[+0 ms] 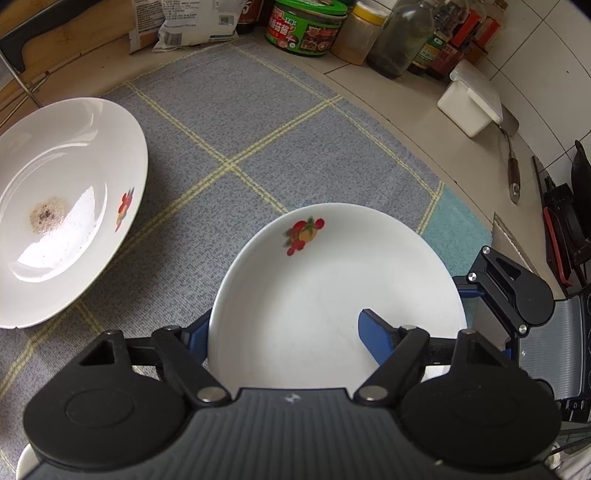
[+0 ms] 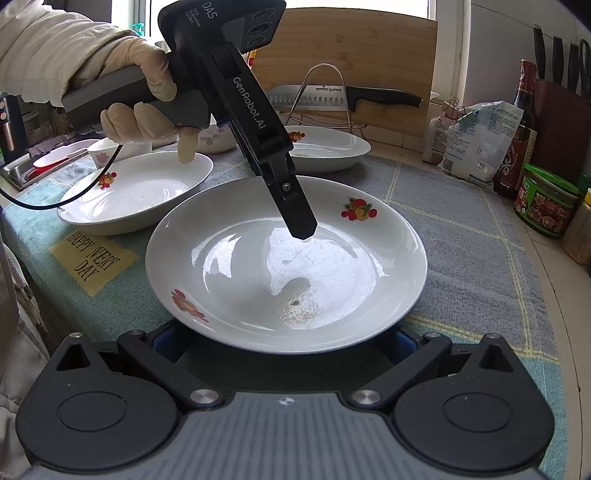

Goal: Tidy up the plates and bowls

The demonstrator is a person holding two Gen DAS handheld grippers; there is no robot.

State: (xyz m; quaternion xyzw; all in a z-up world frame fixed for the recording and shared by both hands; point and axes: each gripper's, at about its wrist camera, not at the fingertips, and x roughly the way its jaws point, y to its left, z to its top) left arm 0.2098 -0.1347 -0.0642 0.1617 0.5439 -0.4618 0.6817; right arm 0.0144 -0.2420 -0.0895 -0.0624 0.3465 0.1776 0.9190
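Note:
A white plate with fruit prints (image 1: 332,288) is in front of my left gripper (image 1: 288,332); one blue finger (image 1: 376,332) lies over its inside, the other is under its left rim. In the right wrist view the same plate (image 2: 236,258) sits on the blue-grey cloth, with the left gripper's finger (image 2: 299,218) reaching down into it. My right gripper (image 2: 284,339) is wide open at the plate's near rim, fingers mostly hidden beneath it. A second plate with a brown stain (image 1: 55,206) lies far left. Two more plates (image 2: 144,188) (image 2: 332,147) lie behind.
The cloth (image 1: 229,122) covers the counter. Jars and bottles (image 1: 310,26) line the back wall; a white box (image 1: 469,103) and spatula (image 1: 511,166) lie right. A knife on a rack (image 2: 343,98), cutting board, bags (image 2: 476,144), small bowls (image 2: 110,151) and a sink are nearby.

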